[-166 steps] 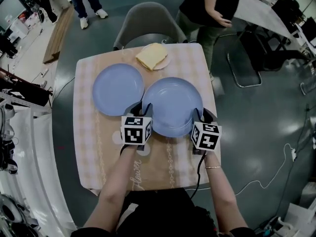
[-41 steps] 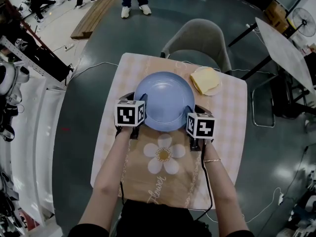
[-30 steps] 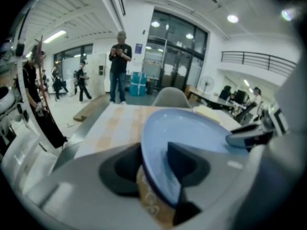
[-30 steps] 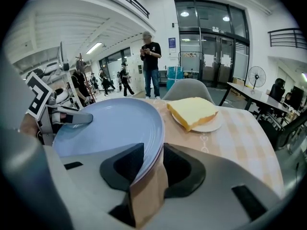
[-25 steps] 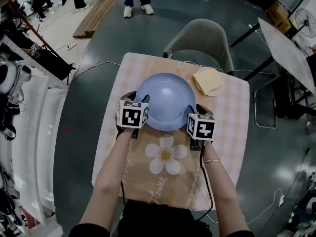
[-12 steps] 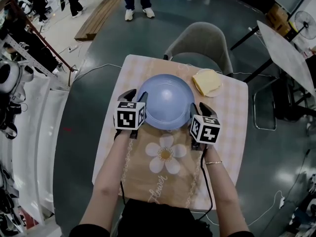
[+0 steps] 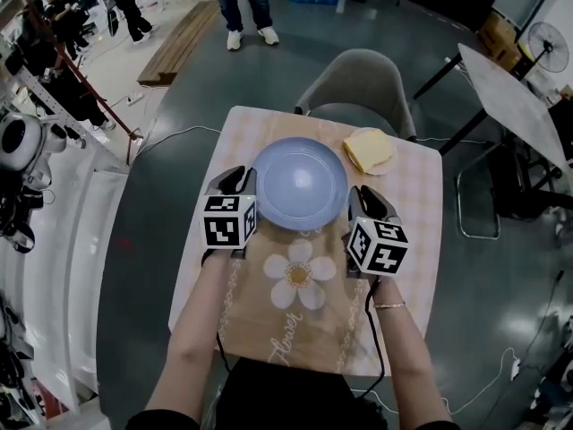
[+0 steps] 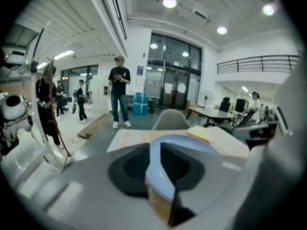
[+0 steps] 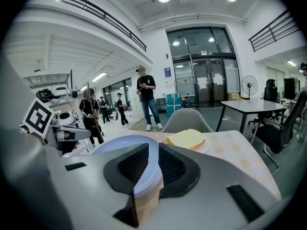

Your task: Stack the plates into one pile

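One left gripper (image 7: 230,182) just left of the plate pile (image 7: 300,184): fingers narrow, just been closing, nothing between them. One pile of blue plates, mid-desk (image 7: 403,240); how many plates it holds is unclear. One right gripper (image 7: 369,204) just right of the pile: fingers narrow, likewise closing, empty. One yellow slab (image 7: 369,150) behind-right of the pile, its dish mostly covered.
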Demonstrator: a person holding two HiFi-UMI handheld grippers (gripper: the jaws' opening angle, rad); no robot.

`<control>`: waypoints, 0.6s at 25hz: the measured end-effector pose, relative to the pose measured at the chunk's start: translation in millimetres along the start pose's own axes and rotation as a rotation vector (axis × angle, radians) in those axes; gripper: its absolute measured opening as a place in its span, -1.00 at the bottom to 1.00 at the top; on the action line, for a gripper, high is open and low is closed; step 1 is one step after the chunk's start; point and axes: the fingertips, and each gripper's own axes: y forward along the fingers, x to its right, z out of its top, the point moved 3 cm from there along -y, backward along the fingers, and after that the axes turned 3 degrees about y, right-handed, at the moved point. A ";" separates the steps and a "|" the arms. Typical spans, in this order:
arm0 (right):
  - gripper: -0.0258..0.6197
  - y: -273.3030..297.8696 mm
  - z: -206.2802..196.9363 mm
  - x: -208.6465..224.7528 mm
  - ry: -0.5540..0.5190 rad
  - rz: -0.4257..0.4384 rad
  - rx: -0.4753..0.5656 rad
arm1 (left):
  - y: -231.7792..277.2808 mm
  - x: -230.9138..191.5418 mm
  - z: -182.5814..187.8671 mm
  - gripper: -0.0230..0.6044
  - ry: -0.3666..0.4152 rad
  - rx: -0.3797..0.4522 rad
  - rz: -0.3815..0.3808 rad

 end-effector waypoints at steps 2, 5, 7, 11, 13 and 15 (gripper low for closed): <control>-0.77 -12.6 5.0 -3.4 -0.023 0.000 0.028 | -11.0 1.2 3.0 -0.71 0.001 0.016 0.005; -0.83 -32.0 11.9 -7.6 -0.046 0.005 0.066 | -29.8 5.6 8.7 -0.77 0.001 0.043 0.010; -0.84 -42.4 14.3 -10.3 -0.041 0.021 0.084 | -41.1 9.5 10.9 -0.79 -0.003 0.064 0.010; -0.86 -61.9 17.5 -14.7 -0.031 0.049 0.116 | -62.4 18.8 11.7 -0.86 0.013 0.104 0.011; -0.88 -71.9 19.1 -17.1 -0.028 0.060 0.127 | -73.5 23.7 11.7 -0.89 0.026 0.119 0.012; -0.89 -81.6 20.5 -19.7 -0.027 0.073 0.136 | -85.0 28.0 11.8 -0.90 0.027 0.137 0.010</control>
